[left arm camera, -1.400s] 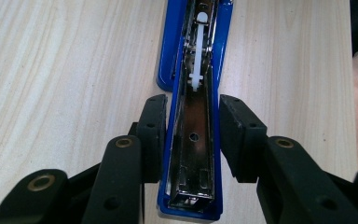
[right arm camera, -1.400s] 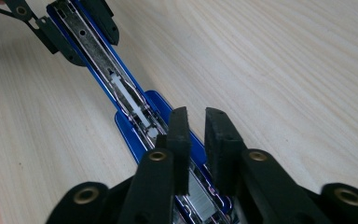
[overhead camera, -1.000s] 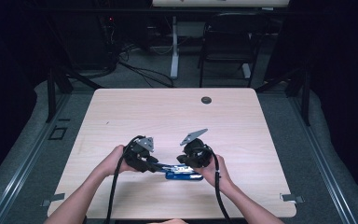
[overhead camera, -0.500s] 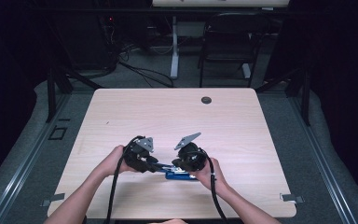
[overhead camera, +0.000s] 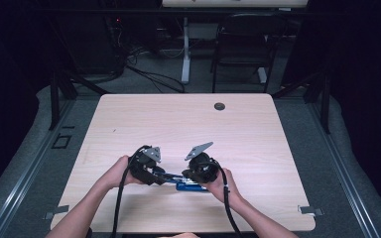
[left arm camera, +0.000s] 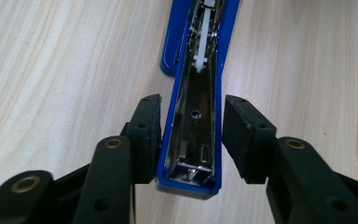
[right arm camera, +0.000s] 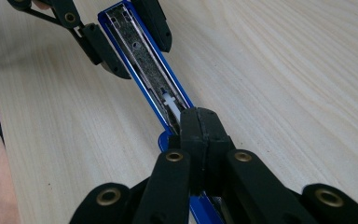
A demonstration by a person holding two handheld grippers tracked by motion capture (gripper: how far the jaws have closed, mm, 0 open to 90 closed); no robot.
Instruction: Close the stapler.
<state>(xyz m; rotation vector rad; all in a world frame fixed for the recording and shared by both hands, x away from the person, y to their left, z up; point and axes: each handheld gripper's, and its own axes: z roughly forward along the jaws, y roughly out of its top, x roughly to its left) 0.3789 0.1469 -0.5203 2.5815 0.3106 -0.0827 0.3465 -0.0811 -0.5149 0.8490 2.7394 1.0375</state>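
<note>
- High view: stapler (overhead camera: pixel 188 185) lies near the table's (overhead camera: pixel 188 119) front edge, between left gripper (overhead camera: pixel 155 174) and right gripper (overhead camera: pixel 187 176).
- Left gripper view: jaws have just been widening; they flank the stapler's open end, right pad (left arm camera: pixel 242 135) apart.
- Right gripper view: jaws closed together over the stapler.

Open blue stapler (left arm camera: pixel 193 116) between gripper (left arm camera: pixel 191 135) jaws

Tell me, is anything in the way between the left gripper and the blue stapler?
Nothing visible. The left gripper already has the opened blue stapler between its pads, which have just been opening; one pad sits against it, the other stands just apart.
</note>
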